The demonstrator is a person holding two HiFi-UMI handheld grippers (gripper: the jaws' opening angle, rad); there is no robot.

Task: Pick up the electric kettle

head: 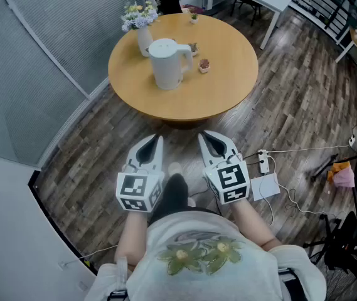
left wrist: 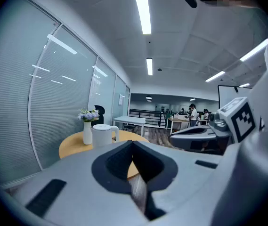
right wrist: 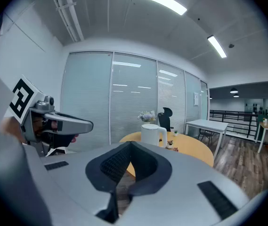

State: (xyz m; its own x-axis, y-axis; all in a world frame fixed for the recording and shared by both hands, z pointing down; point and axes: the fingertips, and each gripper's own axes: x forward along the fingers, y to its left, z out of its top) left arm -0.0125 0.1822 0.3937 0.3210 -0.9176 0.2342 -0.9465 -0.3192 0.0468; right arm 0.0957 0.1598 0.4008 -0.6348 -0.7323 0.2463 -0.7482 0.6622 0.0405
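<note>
White and upright, the electric kettle (head: 167, 63) stands on the round wooden counter (head: 222, 96), toward its far left part, just beside a vase of flowers (head: 142, 33) and near a small potted plant (head: 204, 65). Its long axis runs straight up, lid on top. The handle faces the right side of the head view, slightly away from the person, so the spout should point left toward the vase. Nothing of the pick-up is done yet. The left gripper (head: 159, 138) and right gripper (head: 204, 135) hang side by side near the person's body, well short of the counter edge, each with its fingers pressed together and nothing between them. By my reading, the approach, opening, gripping the handle and lifting all remain
</note>
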